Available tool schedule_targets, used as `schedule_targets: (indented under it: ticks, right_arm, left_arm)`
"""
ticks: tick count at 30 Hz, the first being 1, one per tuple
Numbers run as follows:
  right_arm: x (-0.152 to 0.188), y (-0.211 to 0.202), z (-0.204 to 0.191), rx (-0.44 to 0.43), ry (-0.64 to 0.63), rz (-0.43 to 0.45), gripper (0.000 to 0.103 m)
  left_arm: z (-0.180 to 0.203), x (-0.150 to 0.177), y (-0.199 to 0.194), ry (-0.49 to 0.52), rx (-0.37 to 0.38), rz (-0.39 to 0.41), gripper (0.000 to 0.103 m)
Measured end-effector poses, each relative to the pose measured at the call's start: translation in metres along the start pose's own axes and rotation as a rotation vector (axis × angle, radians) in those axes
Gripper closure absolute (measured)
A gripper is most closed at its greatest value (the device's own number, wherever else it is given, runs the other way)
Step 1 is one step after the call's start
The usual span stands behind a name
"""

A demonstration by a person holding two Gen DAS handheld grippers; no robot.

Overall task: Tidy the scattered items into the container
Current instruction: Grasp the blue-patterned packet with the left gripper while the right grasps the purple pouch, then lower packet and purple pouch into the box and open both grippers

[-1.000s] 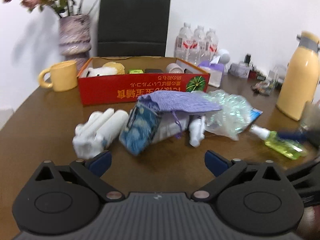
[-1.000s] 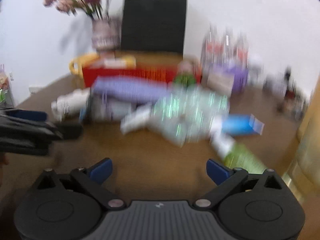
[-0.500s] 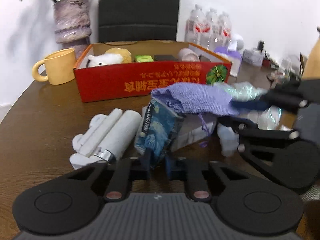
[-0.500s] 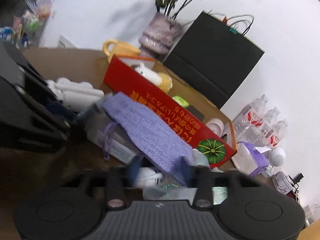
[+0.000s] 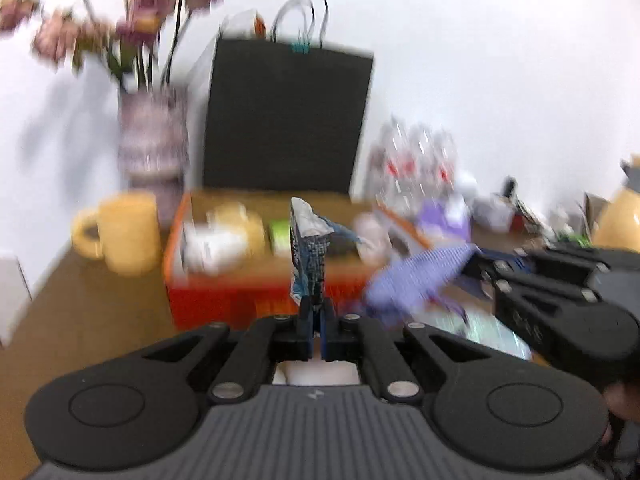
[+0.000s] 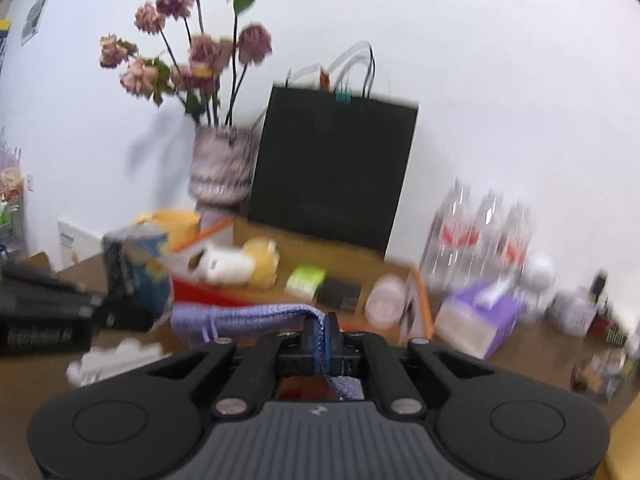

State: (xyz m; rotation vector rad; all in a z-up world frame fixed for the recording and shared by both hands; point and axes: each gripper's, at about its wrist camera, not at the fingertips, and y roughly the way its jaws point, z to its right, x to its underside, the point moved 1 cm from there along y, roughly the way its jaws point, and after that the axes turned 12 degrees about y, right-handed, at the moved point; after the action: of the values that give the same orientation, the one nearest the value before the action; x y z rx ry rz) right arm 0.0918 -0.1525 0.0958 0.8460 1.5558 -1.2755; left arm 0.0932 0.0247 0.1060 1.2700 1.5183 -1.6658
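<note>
My left gripper (image 5: 316,312) is shut on a blue starry-print packet (image 5: 310,256), held upright above the table in front of the red cardboard box (image 5: 240,300). My right gripper (image 6: 324,334) is shut on the edge of a purple knitted pouch (image 6: 240,316), which hangs out to the left. The box (image 6: 422,300) holds a white plush toy (image 6: 224,266), a green packet (image 6: 306,280), a dark item and a pink roll. In the left wrist view the right gripper (image 5: 480,264) carries the pouch (image 5: 416,276) at the right. The left gripper's packet (image 6: 136,268) shows at the left of the right wrist view.
A yellow mug (image 5: 124,232), a vase of dried flowers (image 6: 220,168) and a black paper bag (image 6: 332,172) stand behind the box. Water bottles (image 6: 480,240), a purple tissue box (image 6: 476,320) and a yellow flask (image 5: 616,216) are to the right. White rolls (image 6: 116,360) lie on the table.
Both grippers went from open to shut, the left on the blue packet and the right on the purple pouch. Both have since lifted their items off the table toward the box.
</note>
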Motion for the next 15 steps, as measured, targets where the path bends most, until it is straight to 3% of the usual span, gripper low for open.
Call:
schedule_targets:
  ticks: [4, 8, 10, 12, 13, 14, 15]
  right_arm:
    - [-0.038, 0.022, 0.000, 0.031, -0.028, 0.062, 0.101]
    - [-0.071, 0.068, 0.004, 0.068, -0.039, 0.078, 0.101]
    - [-0.068, 0.103, 0.001, 0.075, -0.100, 0.001, 0.095]
    - [-0.050, 0.139, -0.004, 0.095, -0.196, -0.143, 0.075]
    - [-0.041, 0.153, -0.002, 0.081, -0.210, -0.224, 0.073]
    - [-0.033, 0.164, 0.001, 0.065, -0.214, -0.293, 0.072]
    - [-0.029, 0.168, 0.005, 0.042, -0.191, -0.330, 0.069]
  left_arm:
    - [-0.024, -0.049, 0.046, -0.073, 0.020, -0.002, 0.099]
    - [-0.037, -0.065, 0.096, -0.131, -0.020, -0.016, 0.097]
    - [-0.044, -0.054, 0.134, -0.165, -0.027, -0.109, 0.095]
    - [-0.052, -0.038, 0.158, -0.249, 0.018, -0.230, 0.089]
    - [-0.056, -0.030, 0.163, -0.306, 0.055, -0.251, 0.069]
    - [-0.059, -0.024, 0.166, -0.353, 0.088, -0.268, 0.042]
    - [-0.060, -0.020, 0.167, -0.371, 0.103, -0.270, 0.035]
